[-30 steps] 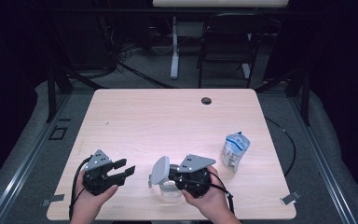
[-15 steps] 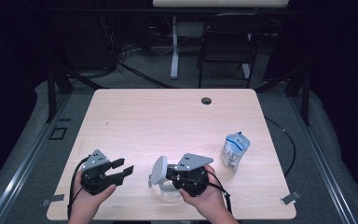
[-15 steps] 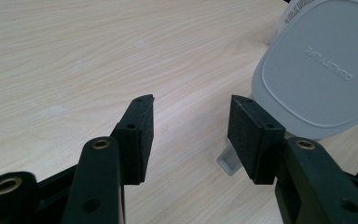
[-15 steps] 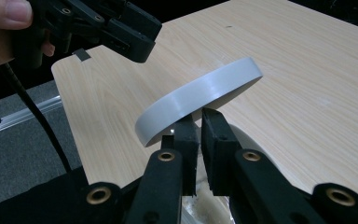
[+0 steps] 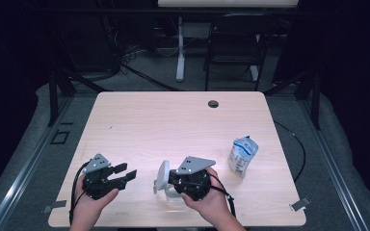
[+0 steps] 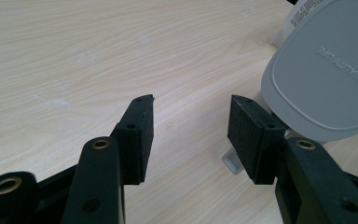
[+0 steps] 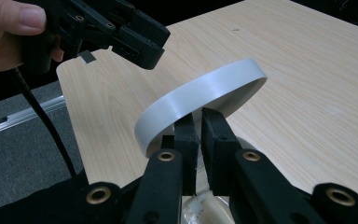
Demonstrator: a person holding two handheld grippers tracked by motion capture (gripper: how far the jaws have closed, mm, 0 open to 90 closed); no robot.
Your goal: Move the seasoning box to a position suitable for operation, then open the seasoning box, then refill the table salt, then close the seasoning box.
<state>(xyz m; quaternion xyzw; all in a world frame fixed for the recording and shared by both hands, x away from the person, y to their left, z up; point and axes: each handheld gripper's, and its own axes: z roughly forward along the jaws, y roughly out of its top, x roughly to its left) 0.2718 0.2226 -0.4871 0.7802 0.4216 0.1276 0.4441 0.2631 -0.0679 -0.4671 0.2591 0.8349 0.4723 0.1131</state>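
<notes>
A grey oval lid stands on edge over a clear container near the table's front edge. My right gripper is shut on the lid's lower edge; in the right gripper view the lid's rim crosses just in front of the closed jaws, with the clear container below. My left gripper hovers to the left of the lid, a short gap apart. Its jaws have just been opening, and nothing is between them. The lid's top shows beside its right jaw.
A white and blue pouch stands at the right of the wooden table. A dark cable hole sits near the far edge. Behind the table are a chair and cables on the floor.
The left gripper's jaws stand slightly wider than a second ago. Both hands and the lid have stayed in place.
</notes>
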